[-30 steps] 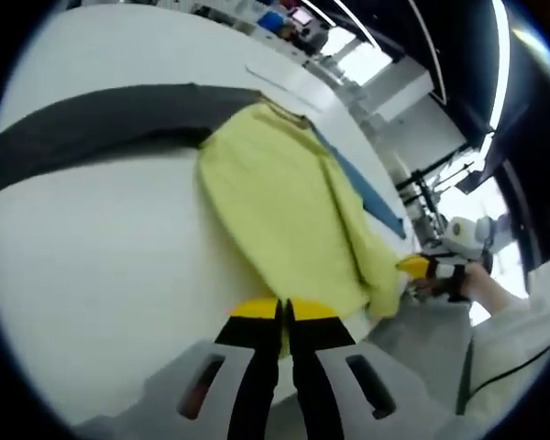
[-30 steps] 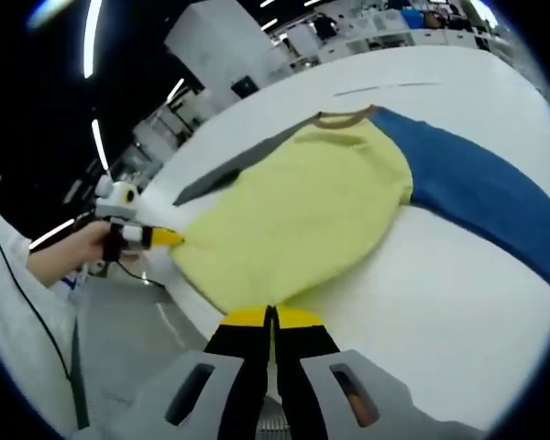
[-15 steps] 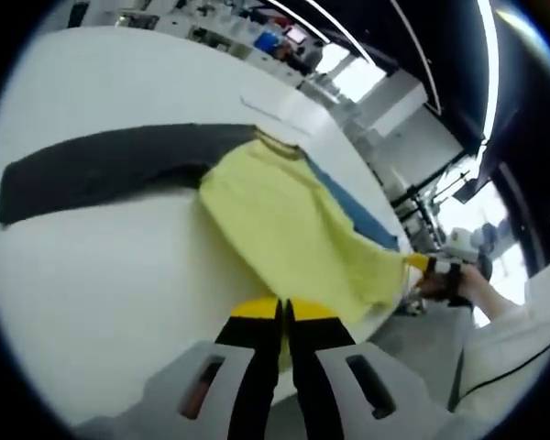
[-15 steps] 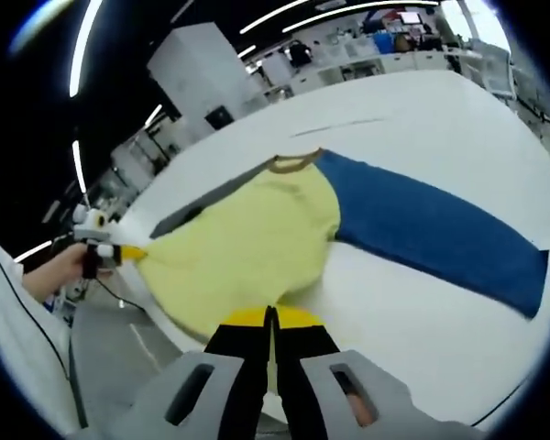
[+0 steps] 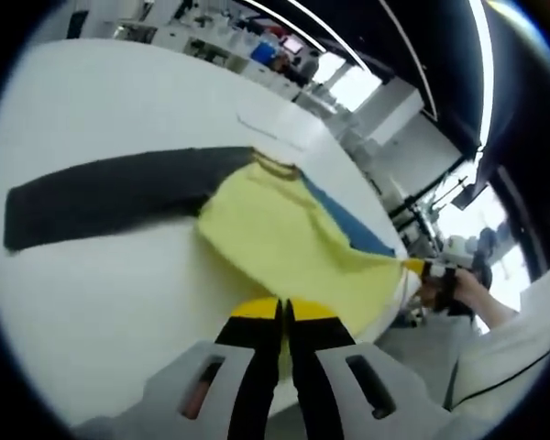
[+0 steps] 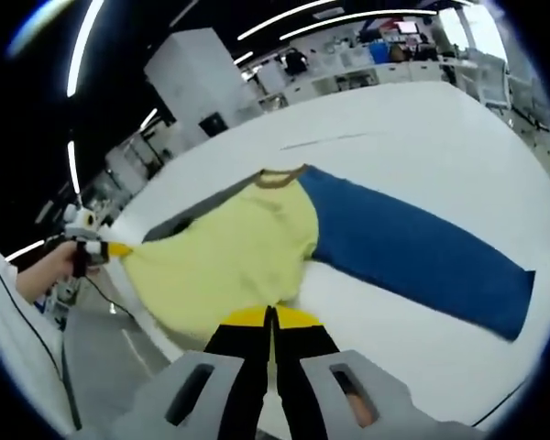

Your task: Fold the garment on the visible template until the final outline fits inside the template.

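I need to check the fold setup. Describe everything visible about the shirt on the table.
The shirt is a soft long-sleeved knit with a yellow body, a tan collar band, one blue sleeve and one dark grey sleeve. It lies unfolded on the white table, both sleeves spread flat to opposite sides. The hem sits at the table's near edge, pulled taut between its corners. The left gripper and the right gripper each look shut on a hem corner.

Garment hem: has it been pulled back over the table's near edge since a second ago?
Yes. The garment hem, clamped in both shut grippers, has come off the table edge toward the person, stretched taut.
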